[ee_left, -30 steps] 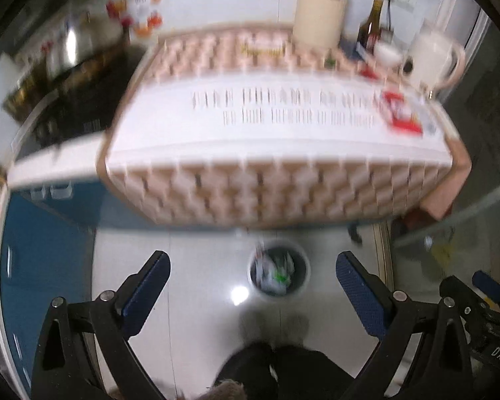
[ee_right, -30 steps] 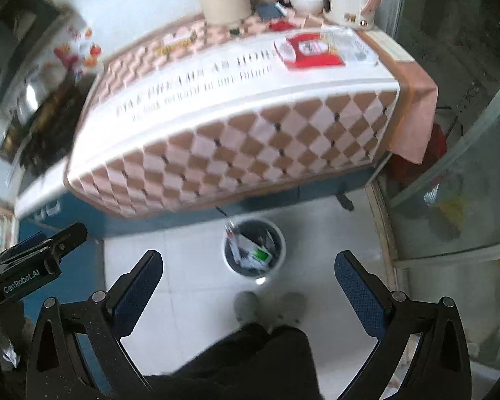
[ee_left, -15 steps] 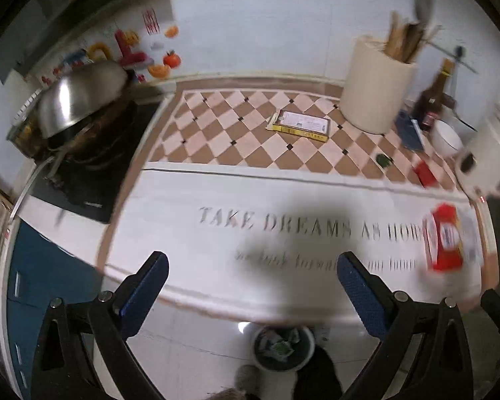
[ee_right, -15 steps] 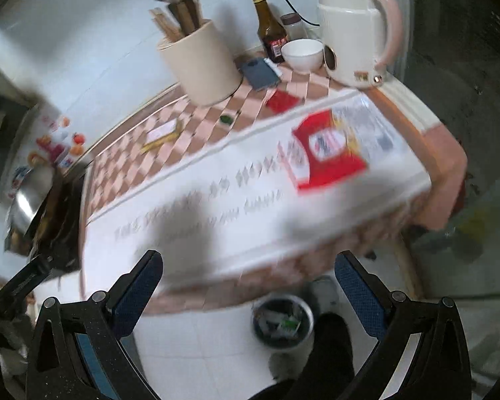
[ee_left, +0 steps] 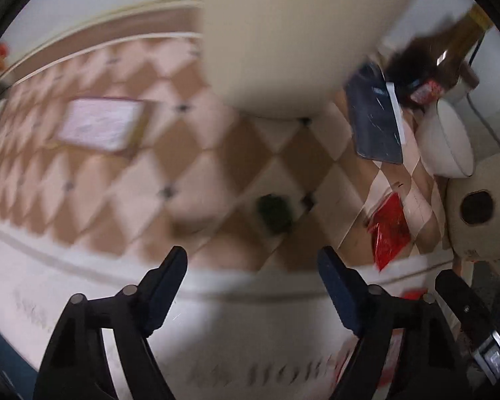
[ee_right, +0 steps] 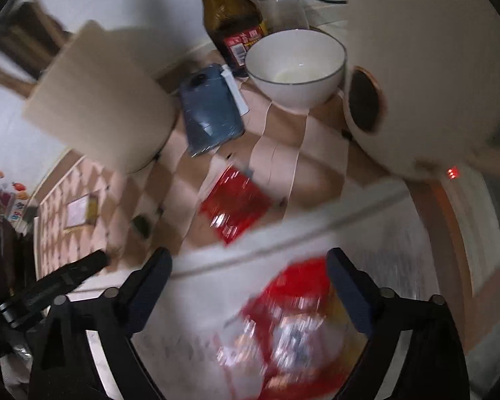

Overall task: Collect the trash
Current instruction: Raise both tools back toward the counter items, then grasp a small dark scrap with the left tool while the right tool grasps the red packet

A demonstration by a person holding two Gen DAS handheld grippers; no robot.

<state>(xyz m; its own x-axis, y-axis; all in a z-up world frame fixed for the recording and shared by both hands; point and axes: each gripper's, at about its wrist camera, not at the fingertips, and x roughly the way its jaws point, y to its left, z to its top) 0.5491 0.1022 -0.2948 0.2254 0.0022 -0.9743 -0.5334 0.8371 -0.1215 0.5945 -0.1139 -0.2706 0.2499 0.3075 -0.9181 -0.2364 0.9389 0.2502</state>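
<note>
My left gripper [ee_left: 251,263] hangs low over the checkered cloth [ee_left: 190,166], pointing steeply down. Its jaws are closing with nothing between them. A small dark green scrap [ee_left: 273,211] lies just ahead of its tips, and a red wrapper [ee_left: 390,230] lies to the right. My right gripper [ee_right: 248,263] is also closing and holds nothing. Under it, between the fingers in the picture, lies a blurred red and white bag [ee_right: 293,326]. The red wrapper [ee_right: 233,203] sits just beyond the tips. A blue packet [ee_right: 210,110] lies farther back.
A cream utensil holder [ee_right: 100,100], brown bottle [ee_right: 230,16], white bowl [ee_right: 296,66] and cream kettle [ee_right: 416,66] crowd the back of the counter. A white and yellow packet [ee_left: 100,126] lies at the left. The left gripper's body [ee_right: 60,283] shows at the right wrist view's lower left.
Both grippers swept from above the floor bin forward and down over the counter, close to the items at its back. Both pairs of jaws stand narrower, the left more so.
</note>
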